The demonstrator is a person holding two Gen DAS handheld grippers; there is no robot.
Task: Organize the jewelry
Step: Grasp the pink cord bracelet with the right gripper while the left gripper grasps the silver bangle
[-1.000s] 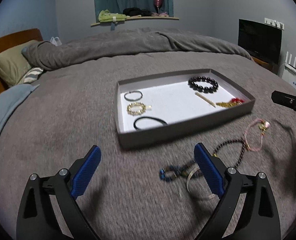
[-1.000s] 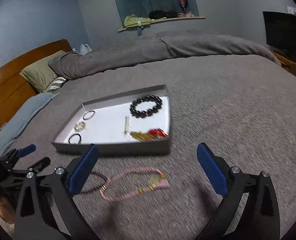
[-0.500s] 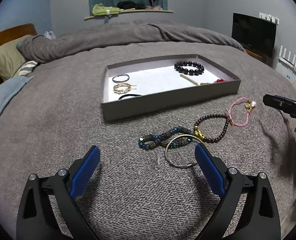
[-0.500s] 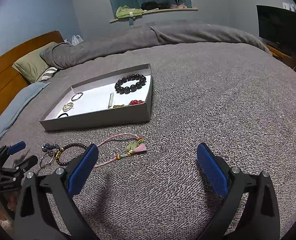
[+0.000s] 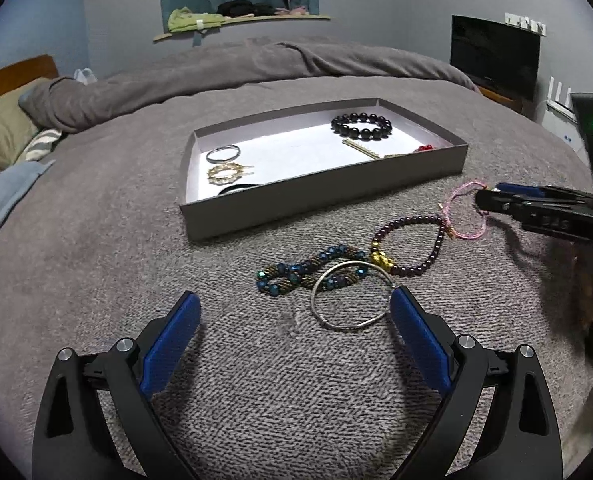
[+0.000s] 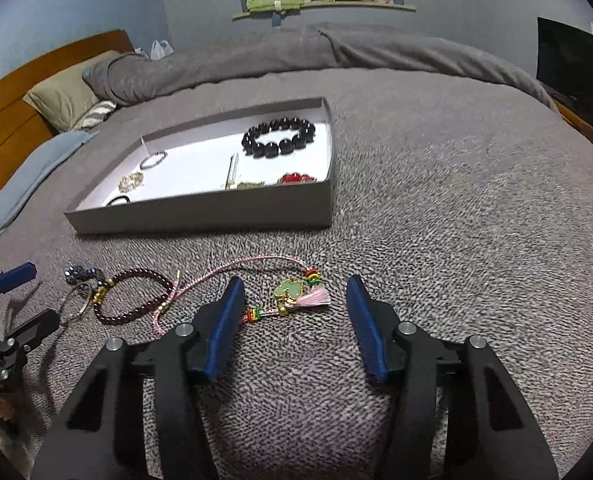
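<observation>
A grey tray (image 5: pixel 320 204) (image 6: pixel 200 216) lies on the bed and holds several pieces, among them a black bead bracelet (image 5: pixel 361 127) (image 6: pixel 279 137). In front of it lie a silver bangle (image 5: pixel 352 298), a blue beaded bracelet (image 5: pixel 296 274), a dark purple bracelet (image 5: pixel 412 246) (image 6: pixel 130 298) and a pink cord bracelet (image 5: pixel 466 214) with a green charm (image 6: pixel 290 291). My left gripper (image 5: pixel 294 334) is open just before the bangle. My right gripper (image 6: pixel 294 322) is open, lowered around the charm; it also shows in the left wrist view (image 5: pixel 496 200).
The grey blanket (image 6: pixel 456 200) covers the bed. A rolled duvet (image 5: pixel 256 68) lies behind the tray. Pillows (image 6: pixel 62 100) and a wooden headboard (image 6: pixel 8 108) are at the left. A black screen (image 5: pixel 496 56) stands at the right.
Both grippers have moved down and forward towards the loose jewelry. The right jaws have narrowed around the pink bracelet's charm. The left gripper stays wide open.
</observation>
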